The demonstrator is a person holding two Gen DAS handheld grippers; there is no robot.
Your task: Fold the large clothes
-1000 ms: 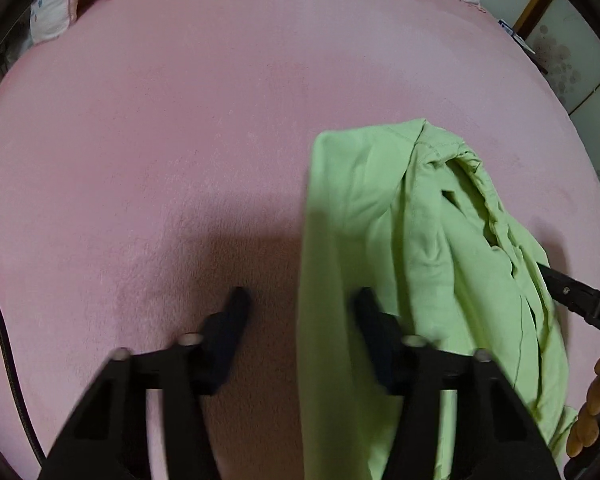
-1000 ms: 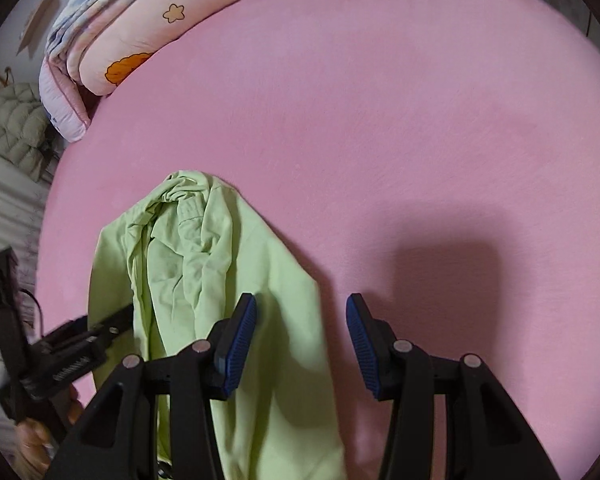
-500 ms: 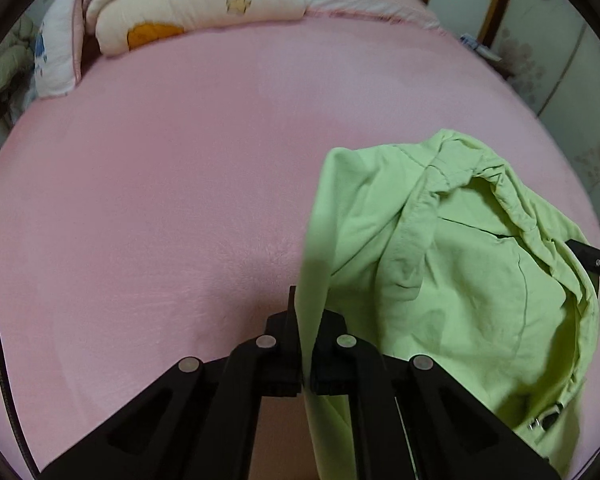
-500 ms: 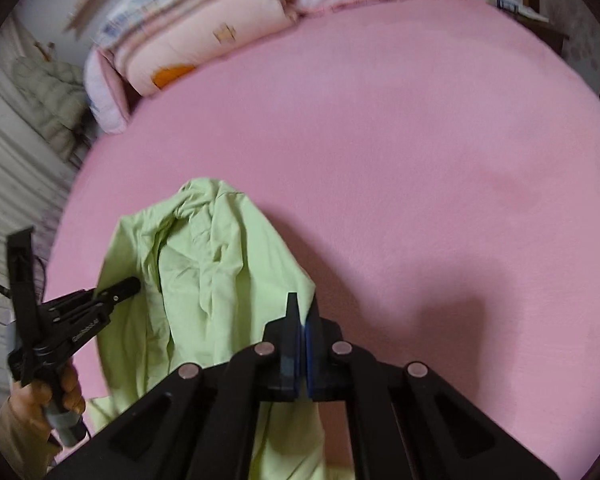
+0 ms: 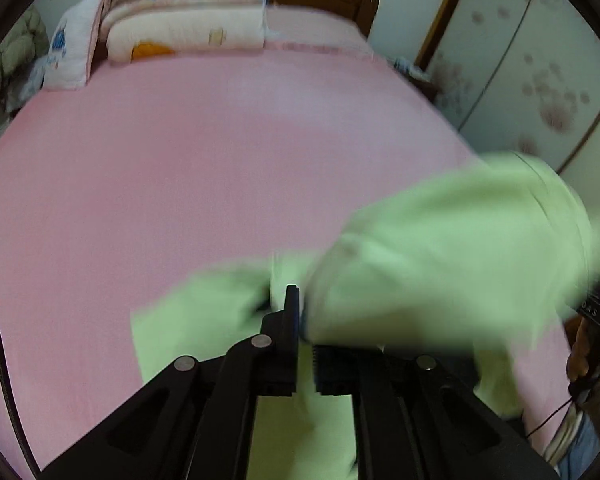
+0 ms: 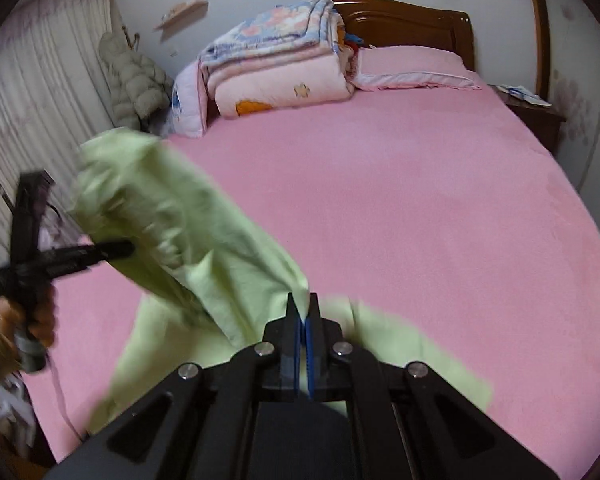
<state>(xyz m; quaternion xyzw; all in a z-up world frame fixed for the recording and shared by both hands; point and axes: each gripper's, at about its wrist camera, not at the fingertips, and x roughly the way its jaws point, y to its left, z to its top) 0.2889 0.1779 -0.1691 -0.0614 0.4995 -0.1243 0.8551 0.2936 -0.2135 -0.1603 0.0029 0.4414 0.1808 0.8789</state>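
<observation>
Both sets of jaws are clamped on the light green garment (image 6: 204,240). The right gripper (image 6: 303,308) pinches a fabric edge at its tips; the left gripper (image 5: 298,300) does the same (blurred there). The garment hangs slack between the two grippers, its lower part trailing onto the pink bed (image 6: 420,200) beneath the jaws. Risk: each bite looks shallow, so a sharp tug could pull an edge free.

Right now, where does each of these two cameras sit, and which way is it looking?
Left wrist: rides the left gripper, facing down over its fingers, shut on the green garment; behind, the pink bed.
Right wrist: rides the right gripper, fingers shut on the garment; the person's left hand shows at left.
Shared: garment, bed, folded quilts.
</observation>
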